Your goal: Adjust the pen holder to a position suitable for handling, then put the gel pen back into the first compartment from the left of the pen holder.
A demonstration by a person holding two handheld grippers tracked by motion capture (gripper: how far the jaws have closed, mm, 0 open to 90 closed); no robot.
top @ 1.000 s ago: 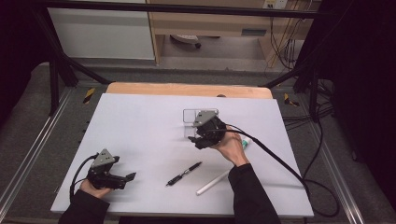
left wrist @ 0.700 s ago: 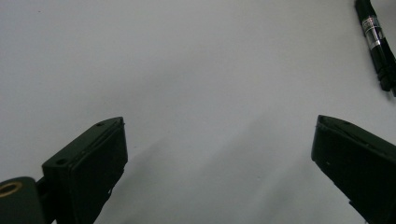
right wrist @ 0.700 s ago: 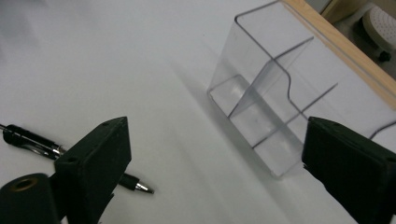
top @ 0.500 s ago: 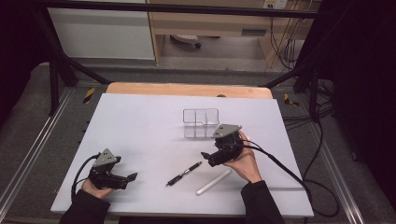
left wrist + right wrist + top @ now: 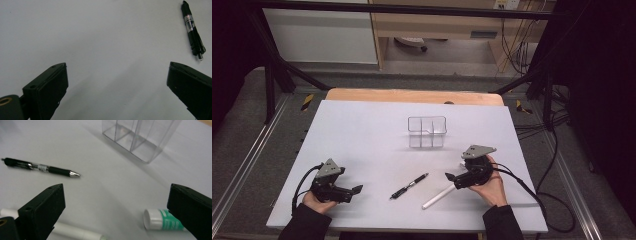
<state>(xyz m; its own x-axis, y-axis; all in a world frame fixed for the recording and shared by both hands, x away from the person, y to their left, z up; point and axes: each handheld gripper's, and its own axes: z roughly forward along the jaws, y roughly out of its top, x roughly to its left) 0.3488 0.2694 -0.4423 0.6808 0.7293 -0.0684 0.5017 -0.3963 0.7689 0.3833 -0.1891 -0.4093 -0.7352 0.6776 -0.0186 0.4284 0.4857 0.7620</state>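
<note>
Landmark: the clear plastic three-compartment organiser (image 5: 427, 131), empty, thin-walled and glossy, standing upright on the smooth white table mat (image 5: 362, 135).
Right gripper (image 5: 451, 177): on the near-right side of the organiser; jaws have just been opening, now spread wide with nothing between them.
Left gripper (image 5: 357, 189): well to the near-left of the organiser, jaws spread, empty.
White marker (image 5: 438, 197): slim matte cylinder, nearer than the organiser, just beside the right gripper.
Black retractable pen (image 5: 410, 185): glossy barrel, metal tip, left of the marker.
Green-and-white tube (image 5: 162, 219): capped, round, beside the right jaw.
Risk: round barrels would likely roll away if a jaw nudges them; a hard bump could tip the light organiser.
</note>
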